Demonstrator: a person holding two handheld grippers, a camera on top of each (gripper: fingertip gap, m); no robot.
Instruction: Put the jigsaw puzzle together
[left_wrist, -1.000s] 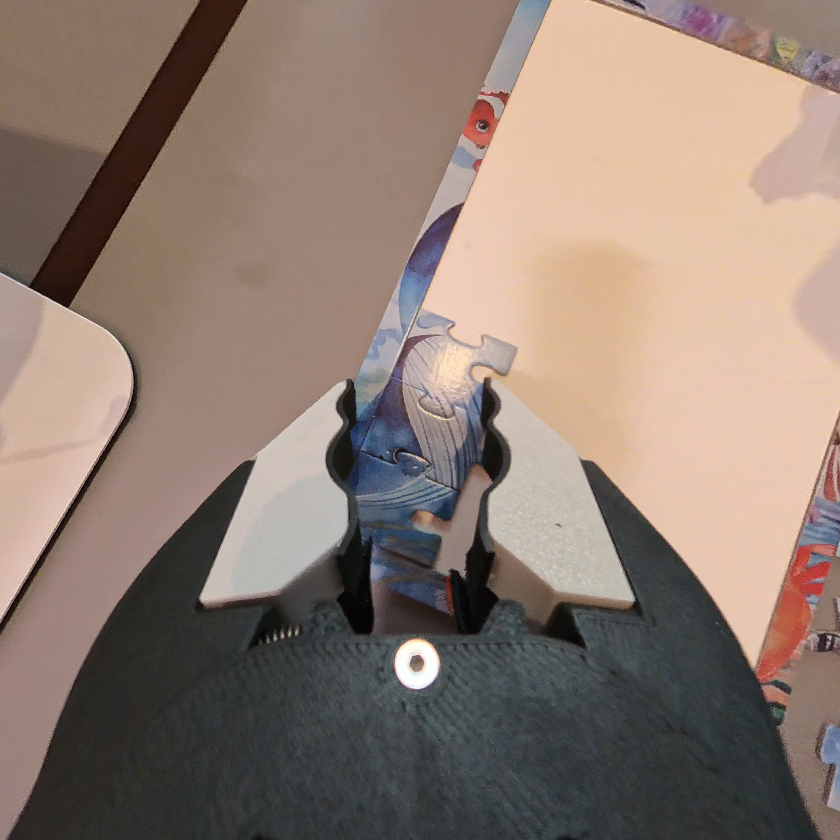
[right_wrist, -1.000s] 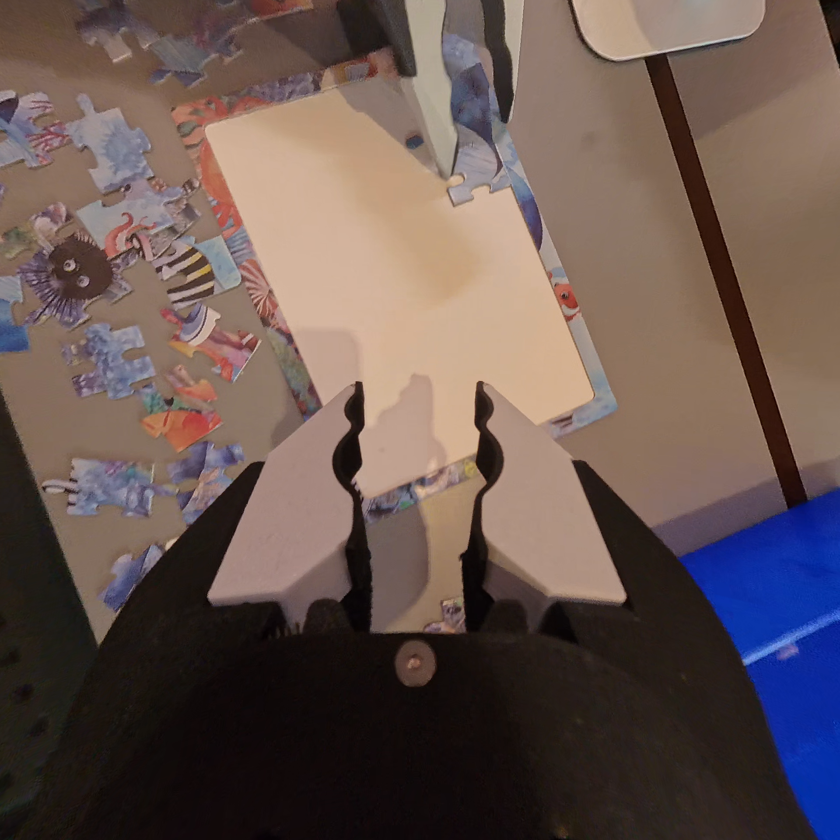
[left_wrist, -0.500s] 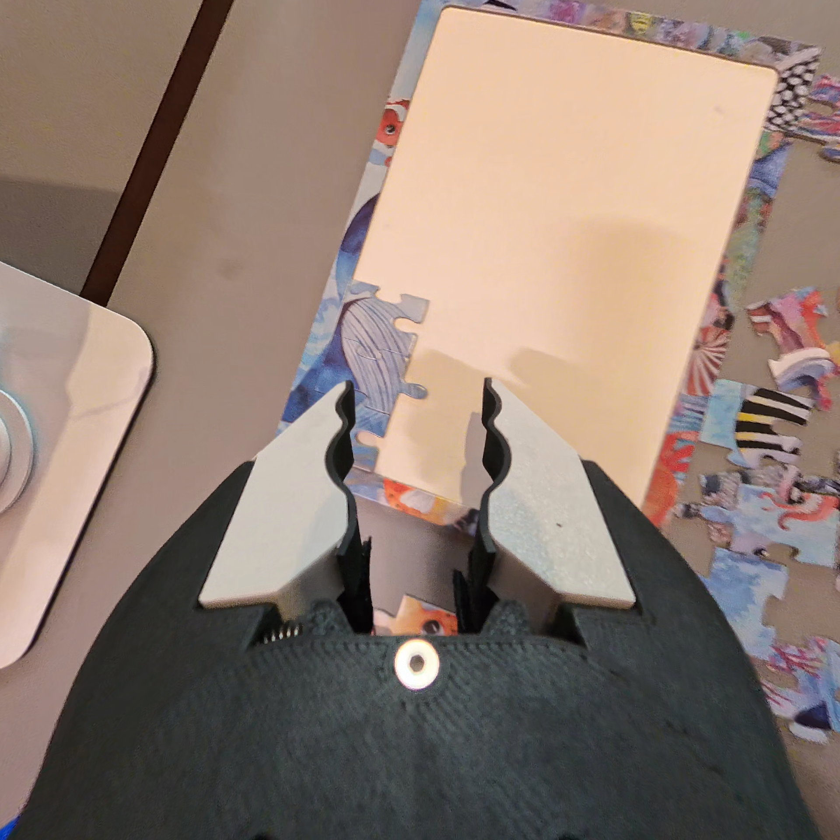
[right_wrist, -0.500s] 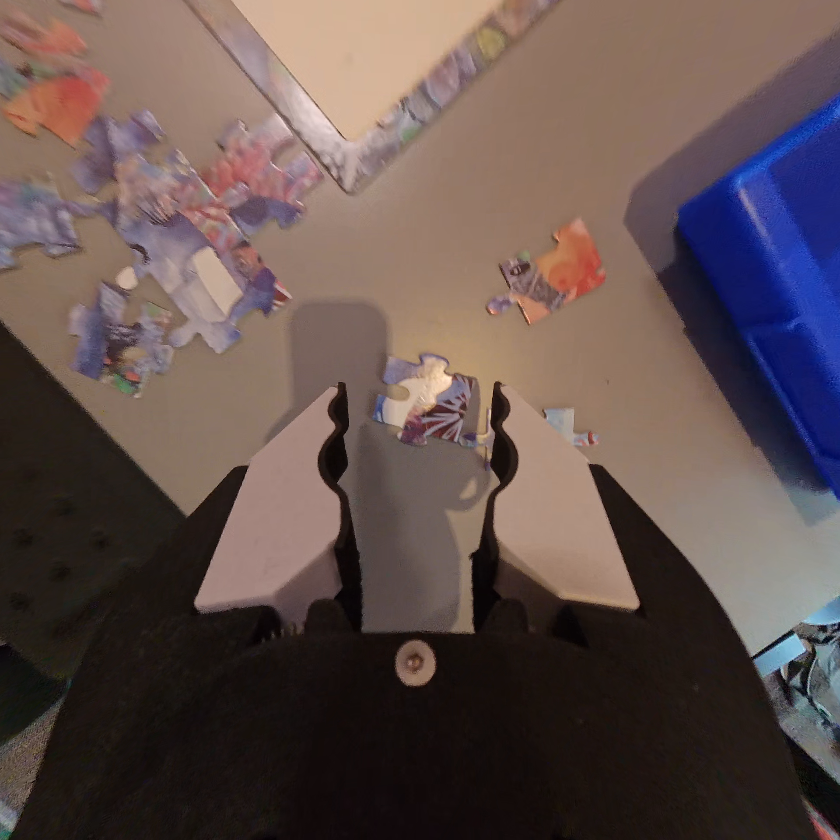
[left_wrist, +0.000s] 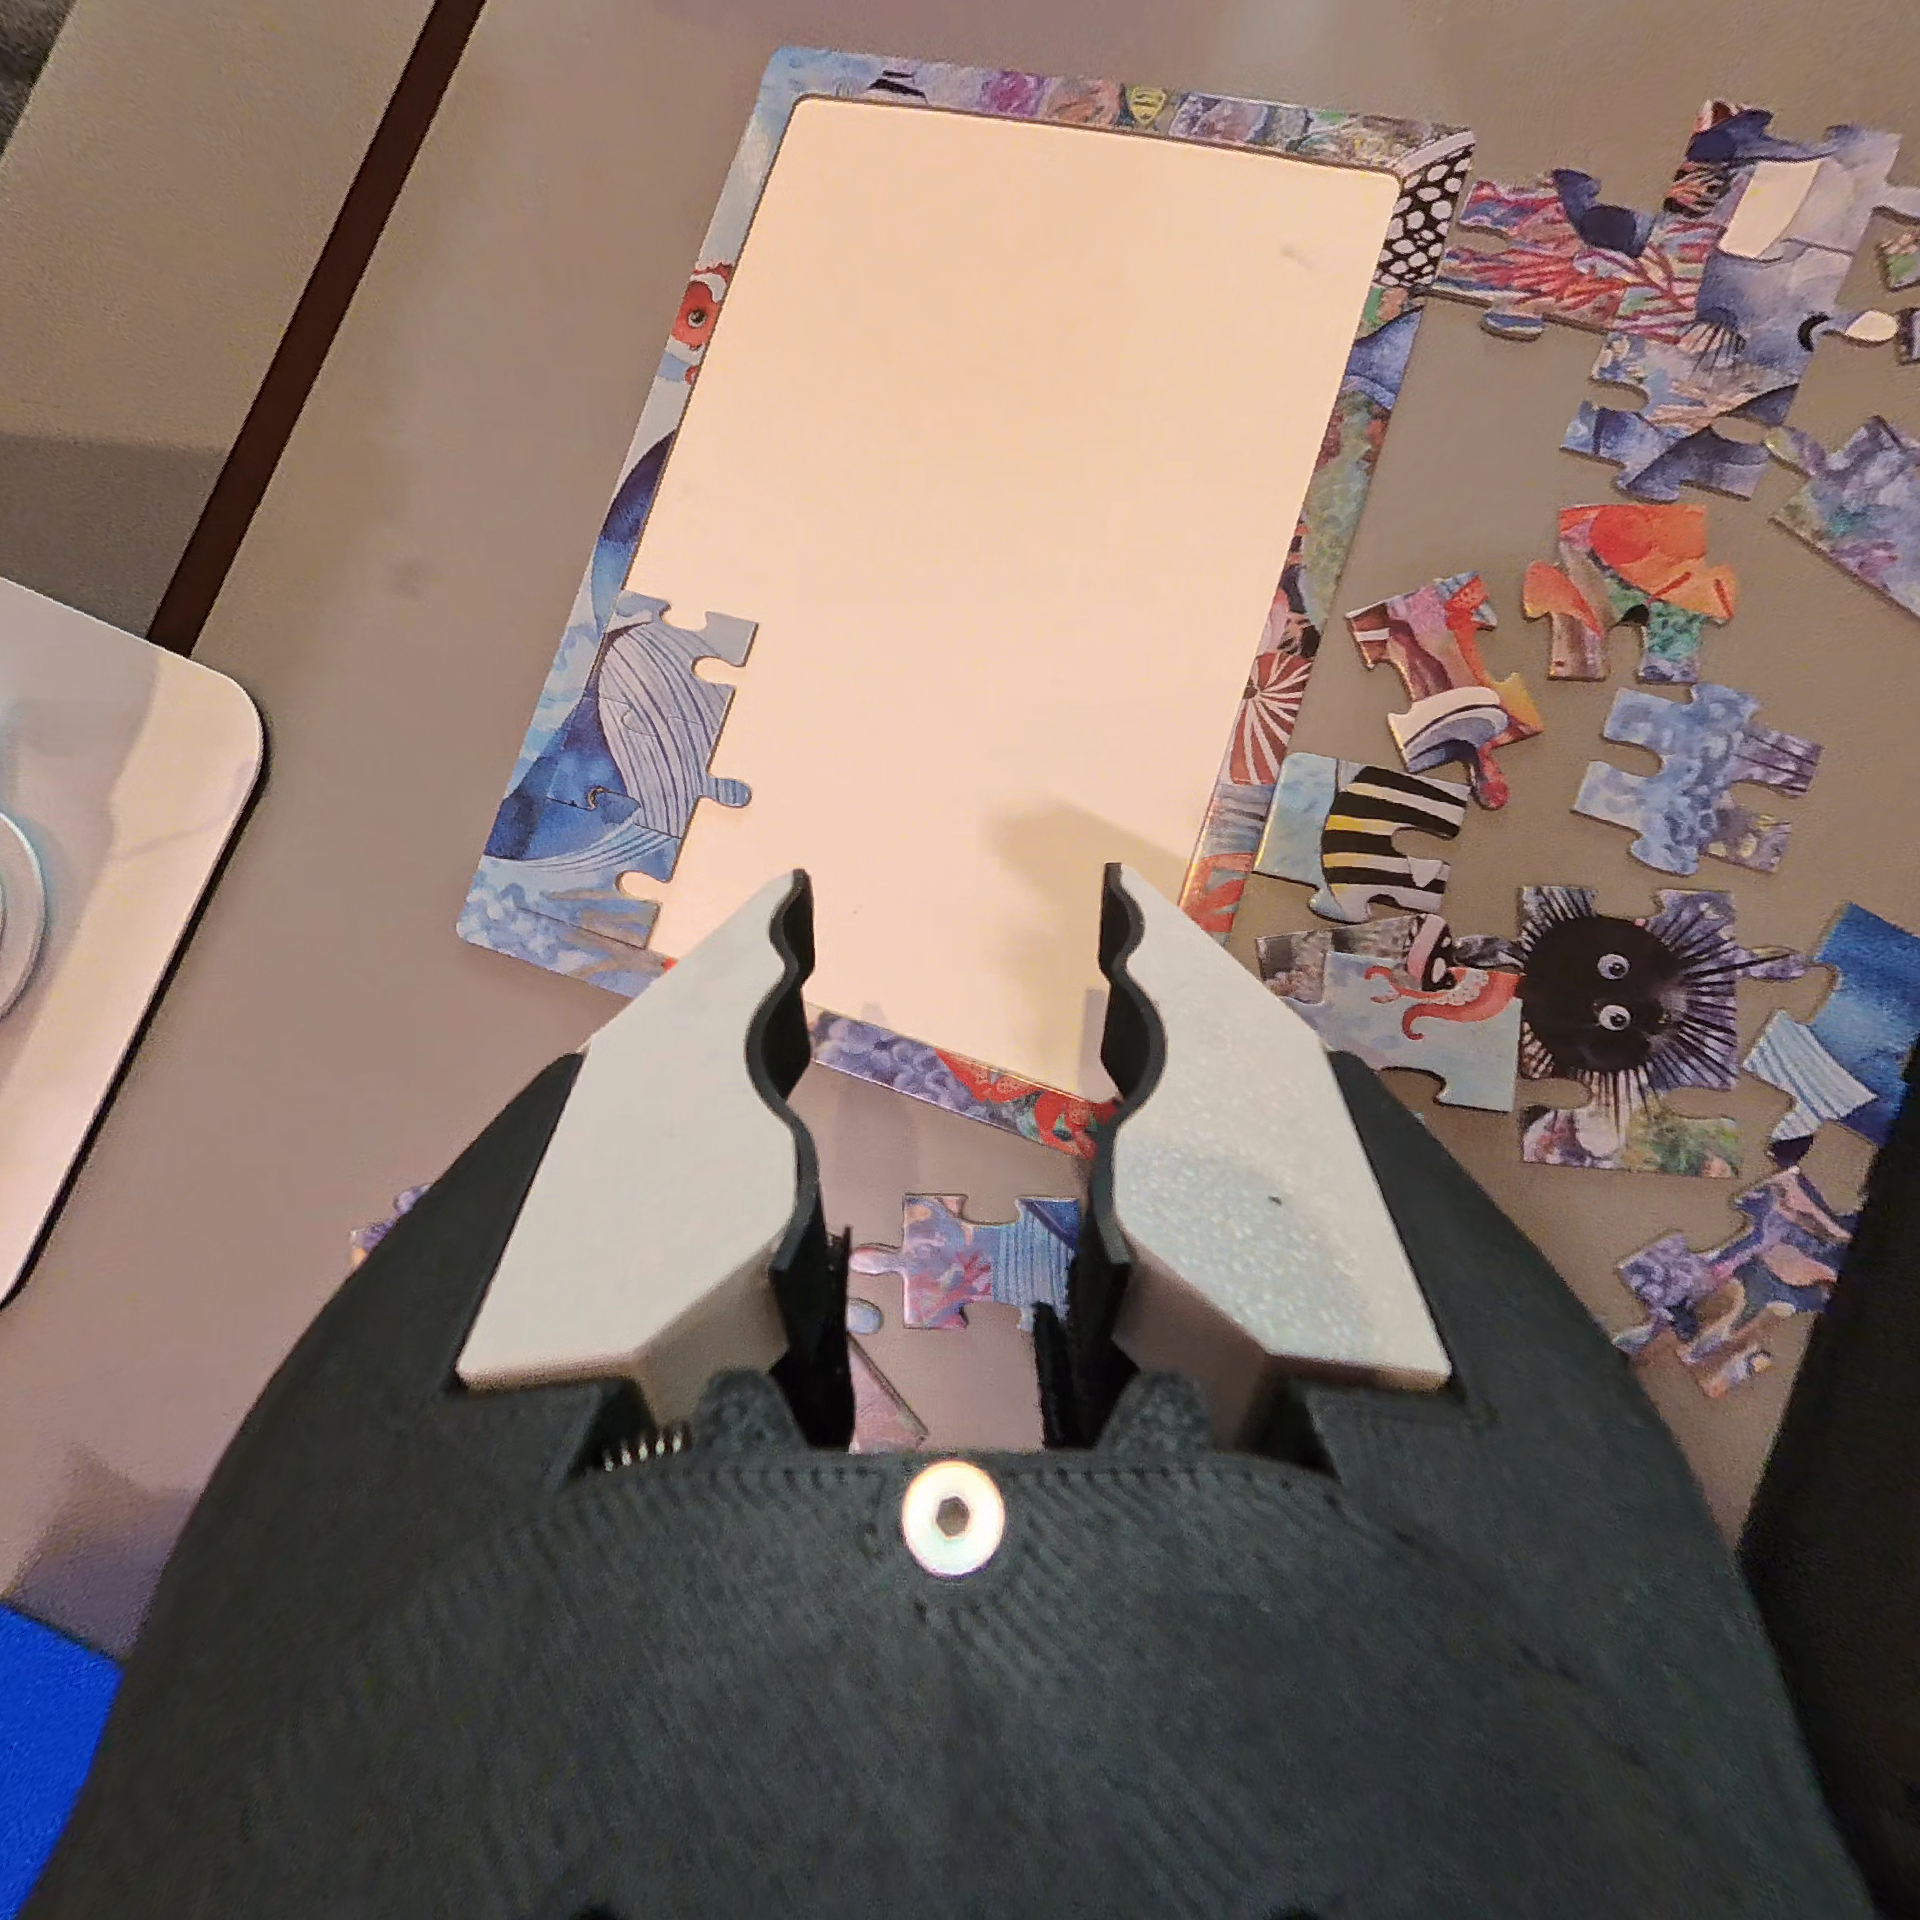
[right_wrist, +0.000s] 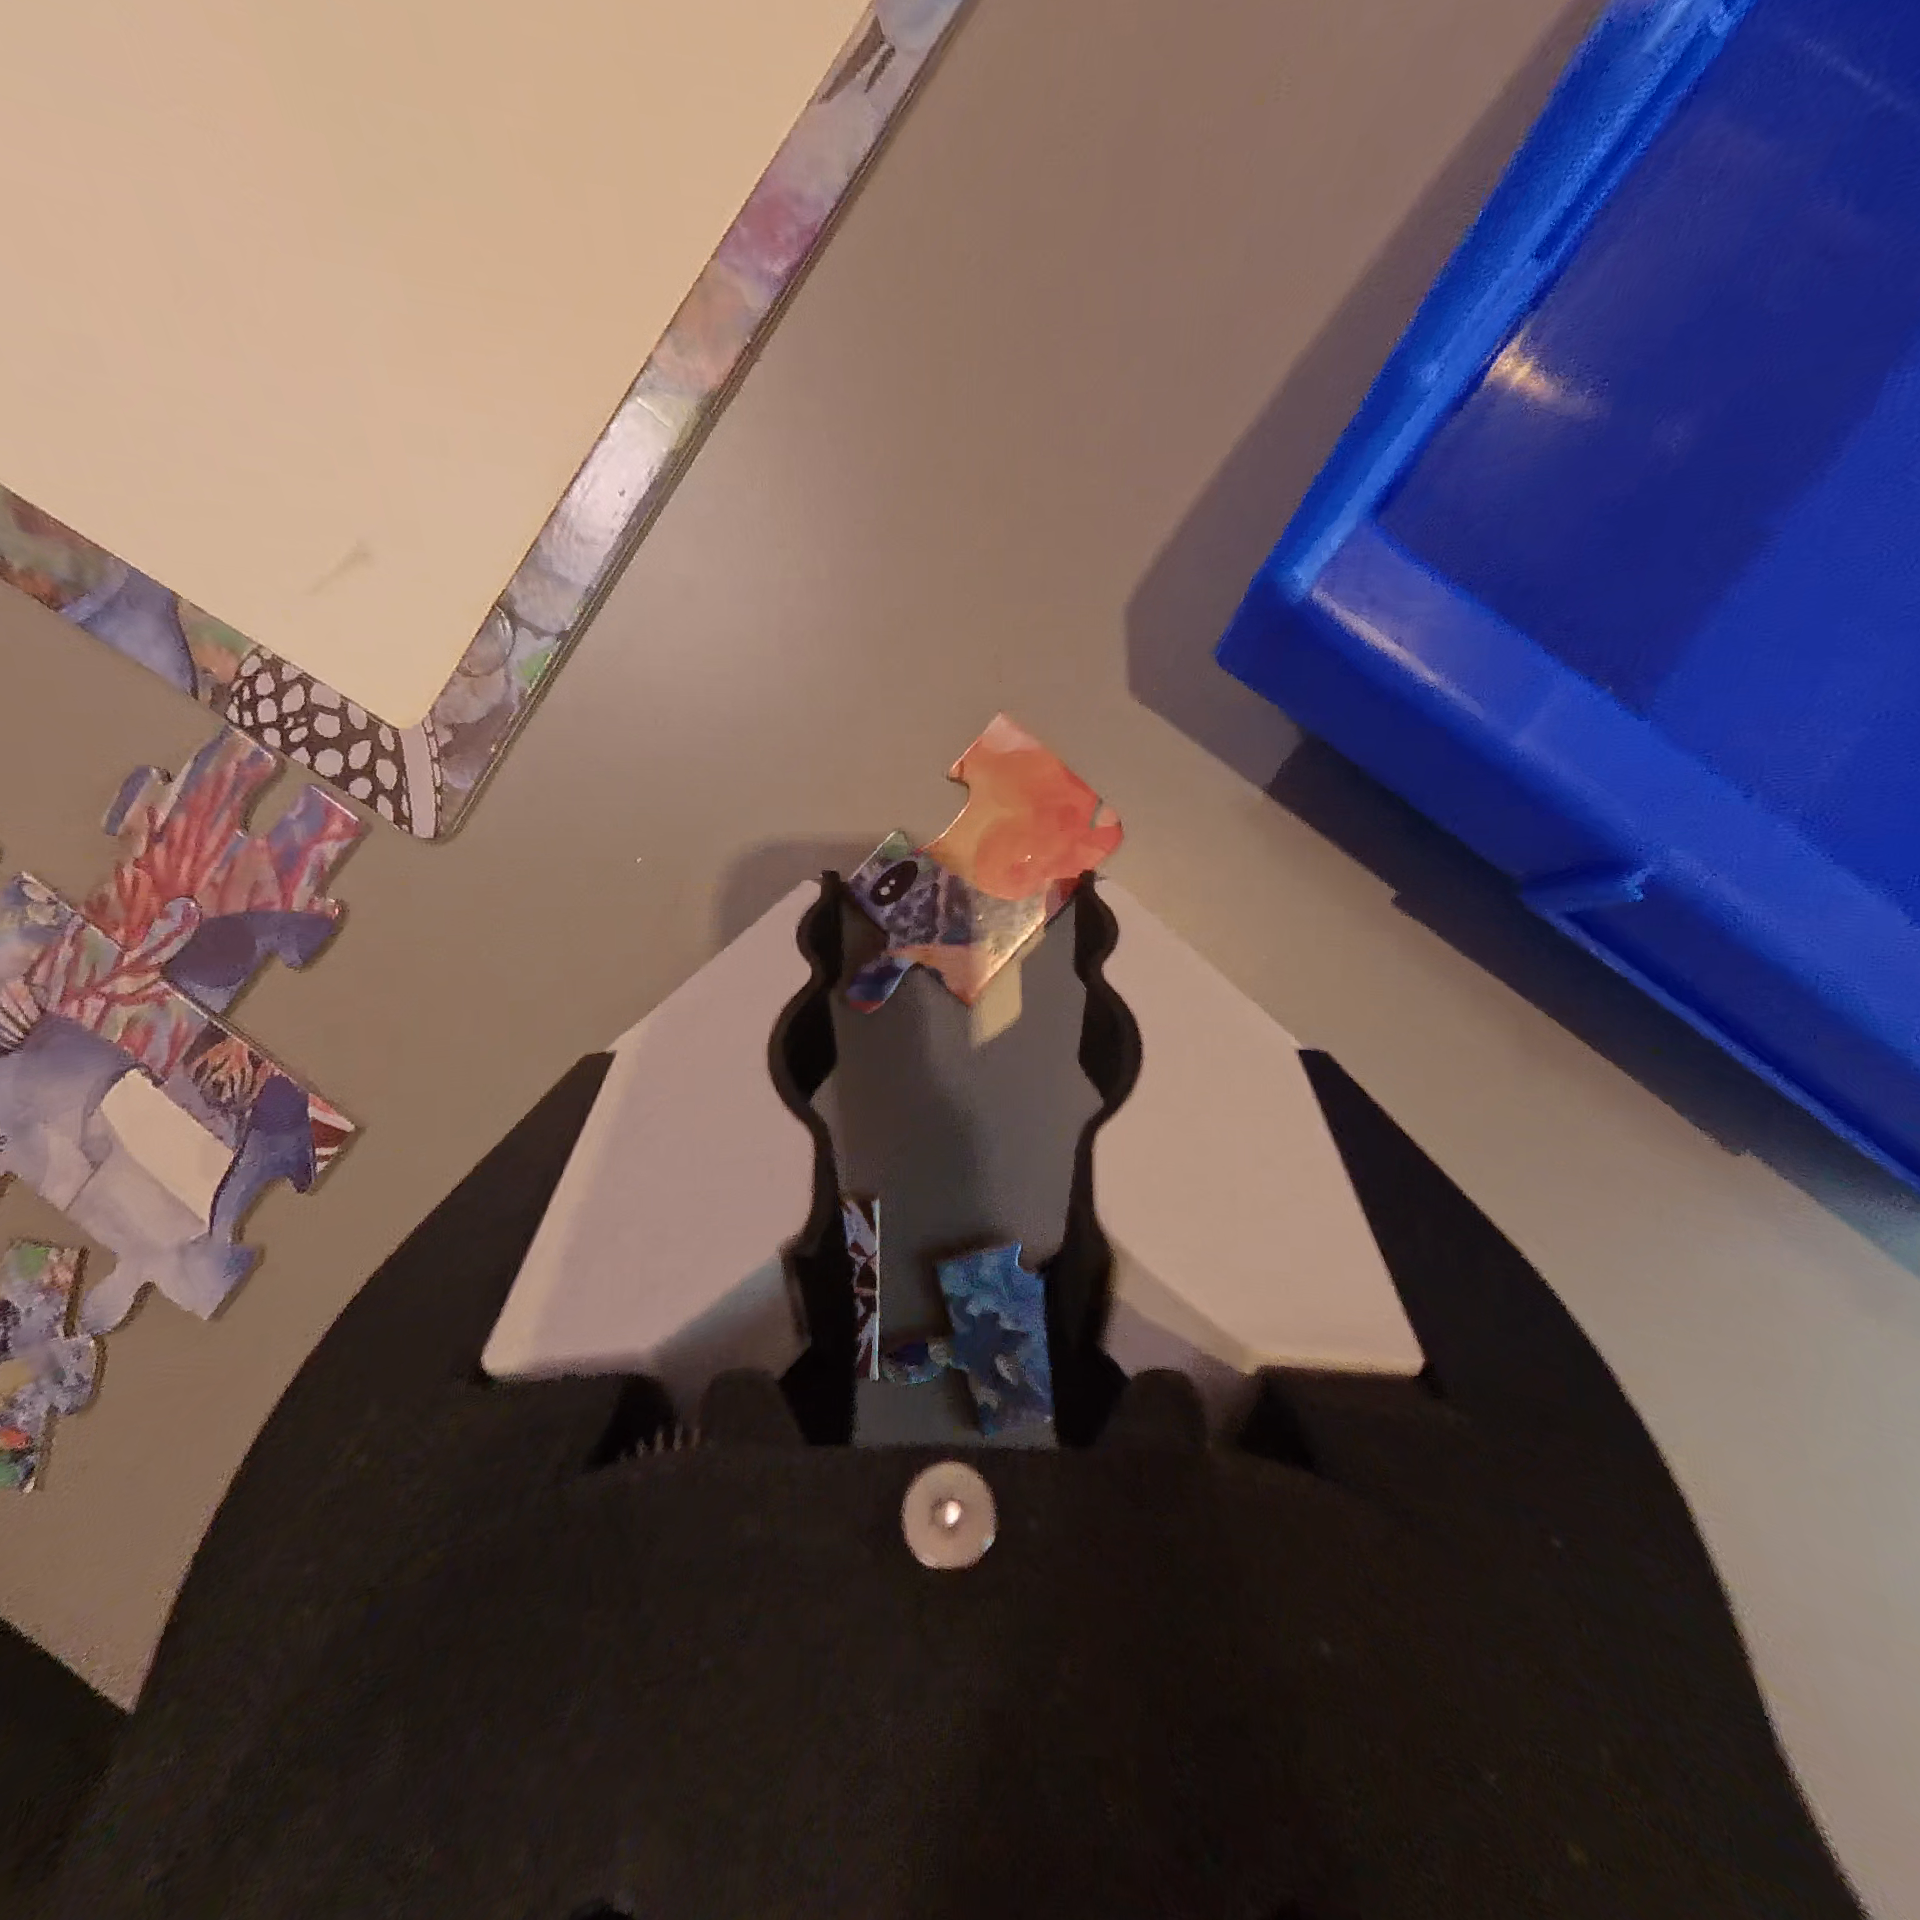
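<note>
The puzzle frame (left_wrist: 1299, 582) lies on the tan table with a bare cream middle. Joined whale pieces (left_wrist: 644, 727) sit in it along its left border. My left gripper (left_wrist: 956, 904) is open and empty, above the frame's near edge. A blue-purple piece (left_wrist: 966, 1257) lies on the table between its fingers. My right gripper (right_wrist: 956, 894) has its fingertips against both sides of an orange and purple piece (right_wrist: 997, 873), just off the frame's corner (right_wrist: 665, 384). I cannot tell whether the piece is lifted.
Several loose pieces lie right of the frame, among them a black urchin piece (left_wrist: 1621, 997) and a striped fish piece (left_wrist: 1371, 831). A joined cluster (right_wrist: 156, 1039) lies left of my right gripper. A blue bin (right_wrist: 1610, 520) stands at its right. A white rounded pad (left_wrist: 104, 883) sits far left. My right fingertips sit around 35 cm from my left ones.
My left gripper let go of the whale pieces in the frame and drew back. My right gripper swung off the frame, passed a purple piece and closed in on the orange one.
</note>
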